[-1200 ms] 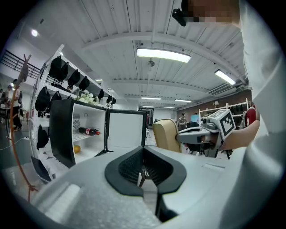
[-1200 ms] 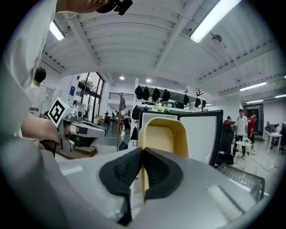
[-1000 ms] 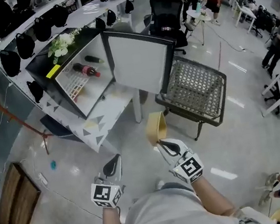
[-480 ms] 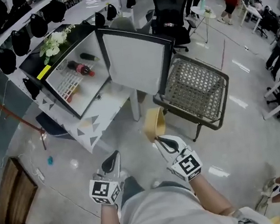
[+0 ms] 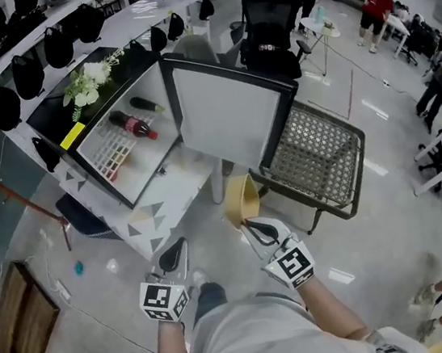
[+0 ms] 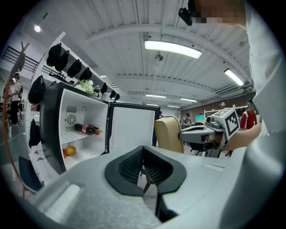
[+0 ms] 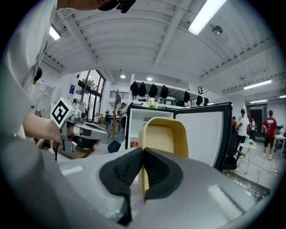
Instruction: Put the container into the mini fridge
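The tan container [image 5: 245,199] hangs upright by its rim, with my right gripper [image 5: 248,225] shut on it; in the right gripper view the container [image 7: 166,134] rises above the closed jaws [image 7: 141,172]. The black mini fridge [image 5: 123,148] stands ahead to the left on a low white table [image 5: 166,194], its white door [image 5: 228,109] swung wide open. My left gripper [image 5: 179,249] is shut with nothing in it, to the left of the container. From the left gripper view the fridge [image 6: 80,129] shows beyond the shut jaws [image 6: 144,172], with the container [image 6: 169,134] to the right.
Inside the fridge lie a red-capped bottle [image 5: 134,125] on the wire shelf and an orange [image 6: 69,150] below. A wicker chair [image 5: 315,146] stands right of the door. White flowers [image 5: 85,80] sit on the fridge top. People stand at the back right.
The fridge and chair have drawn nearer as the person stepped forward. Both grippers keep their pose, and the right one still holds the container.
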